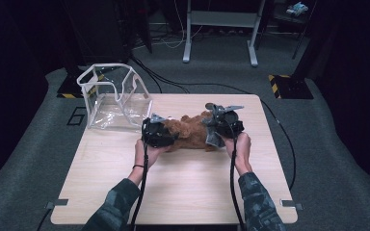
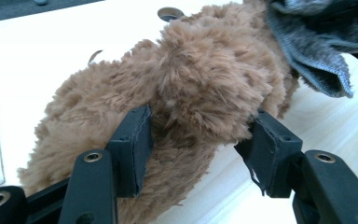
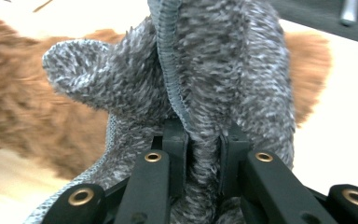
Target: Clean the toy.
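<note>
Two tongs are at work on the brown plush toy [image 1: 189, 132] lying between them. Left gripper [image 2: 200, 140]: jaws half open astride the fur, not pinching. Right gripper [image 3: 204, 161]: clamped on the grey knitted garment [image 3: 205, 79], which should be drawn off evenly.

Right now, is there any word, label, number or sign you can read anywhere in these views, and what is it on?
"6": a large dark figure that looks like a six, on the grey floor left of the table, partly hidden by the clear bag.
Yellow and black hazard stripes: on the floor by a stand's foot, a marking without words.
No tag or print shows on the brown plush, the grey cloth or the clear bag.
</note>
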Available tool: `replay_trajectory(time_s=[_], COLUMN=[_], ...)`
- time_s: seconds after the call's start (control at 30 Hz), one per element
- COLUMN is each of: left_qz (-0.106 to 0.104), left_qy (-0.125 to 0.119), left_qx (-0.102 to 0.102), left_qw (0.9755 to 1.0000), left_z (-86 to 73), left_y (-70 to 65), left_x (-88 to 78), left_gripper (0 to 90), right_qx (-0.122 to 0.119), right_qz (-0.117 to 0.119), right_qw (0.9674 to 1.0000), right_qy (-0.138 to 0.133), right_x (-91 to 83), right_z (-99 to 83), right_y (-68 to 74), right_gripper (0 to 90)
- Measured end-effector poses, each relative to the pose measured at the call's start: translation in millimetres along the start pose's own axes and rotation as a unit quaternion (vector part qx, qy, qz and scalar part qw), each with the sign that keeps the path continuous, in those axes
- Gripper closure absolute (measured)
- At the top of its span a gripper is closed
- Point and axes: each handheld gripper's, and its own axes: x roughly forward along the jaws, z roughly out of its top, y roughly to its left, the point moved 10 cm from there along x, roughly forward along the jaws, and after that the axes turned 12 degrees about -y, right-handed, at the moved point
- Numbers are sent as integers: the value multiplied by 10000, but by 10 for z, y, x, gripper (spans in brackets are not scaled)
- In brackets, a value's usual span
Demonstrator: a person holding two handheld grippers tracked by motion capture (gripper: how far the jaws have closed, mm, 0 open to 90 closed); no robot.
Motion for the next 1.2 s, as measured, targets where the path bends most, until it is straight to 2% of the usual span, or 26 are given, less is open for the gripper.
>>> replay_trajectory(time_s=[0.03, 0.07, 0.13, 0.17, 0.2, 0.27, 0.3, 0.33, 0.4, 0.43, 0.5, 0.57, 0.6, 0.67, 0.73, 0.77, 0.83, 0.87, 0.9, 0.97, 1.0, 1.03, 1.07, 1.13, 1.2], left_qz=[9, 27, 39, 54, 76, 93, 117, 130, 122, 117, 119, 101, 118, 125, 153, 156, 158, 158, 155, 165, 165, 176, 179, 180, 182], left_qy=[-14, -27, -39, -50, -44, -35, -19, -9, -4, -13, 71, 107, 104, 117, 110, 124, 145, 145, 172, 188, 188, 150, 148, 136, 128], left_qx=[4, -3, -15, -45, -53, -79, -55, -53, -61, -88, -14, 5, -3, -7, -22, -25, -5, -5, 16, 14, 14, -4, -2, -4, -22], left_qw=[10000, 10000, 10000, 10000, 9999, 9999, 9999, 9999, 9999, 9999, 9999, 9999, 9999, 9999, 9998, 9998, 9998, 9998, 9997, 9997, 9997, 9997, 9997, 9997, 9997], left_z=[2, 3, 2, 0, -2, -8, -11, -12, -12, -11, -26, -42, -45, -50, -54, -58, -61, -61, -62, -65, -65, -62, -61, -60, -61], left_y=[7, 9, 14, 21, 26, 28, 30, 32, 33, 16, 14, 10, 10, 10, 7, 4, 5, 5, 12, 17, 17, 21, 24, 32, 33], left_x=[0, 2, 8, 13, 20, 30, 33, 32, 36, 54, 68, 85, 93, 105, 118, 119, 120, 120, 119, 120, 120, 127, 129, 134, 140], left_gripper=[434, 430, 427, 427, 426, 424, 424, 425, 428, 430, 428, 430, 431, 431, 429, 428, 428, 430, 430, 431, 431, 431, 431, 432, 433], right_qx=[72, 105, 36, 42, -51, -189, -287, -371, -347, -65, -31, 131, 175, 185, 57, -40, 34, 34, -130, -184, -184, -303, -269, -340, -325], right_qz=[-73, -30, 172, 374, 653, 941, 993, 923, 875, 729, 378, 206, 189, 362, 636, 870, 1124, 1124, 1343, 1452, 1452, 1412, 1406, 1318, 1137], right_qw=[9999, 9999, 9996, 9989, 9975, 9951, 9945, 9950, 9955, 9973, 9993, 9997, 9996, 9990, 9976, 9959, 9935, 9935, 9907, 9892, 9892, 9895, 9896, 9905, 9927], right_qy=[1, -56, -198, -272, -270, -245, -165, -116, -78, -62, -48, -55, -89, -188, -254, -230, -196, -196, -156, -80, -80, 49, 117, 168, 257], right_x=[-26, -63, -148, -198, -231, -213, -171, -120, -77, -57, -87, -124, -155, -236, -267, -262, -218, -218, -130, -71, -71, 18, 46, 67, 39], right_z=[2, 16, 48, 55, 39, -15, -61, -104, -141, -184, -209, -249, -268, -293, -304, -324, -354, -354, -391, -418, -418, -465, -491, -531, -600], right_y=[-25, -18, 96, 228, 415, 681, 762, 781, 751, 562, 341, 143, 90, 165, 357, 532, 813, 813, 1025, 1139, 1139, 1202, 1203, 1132, 963], right_gripper=[772, 771, 771, 771, 770, 770, 770, 771, 772, 770, 770, 770, 769, 770, 769, 769, 768, 768, 765, 763, 763, 762, 762, 763, 766])
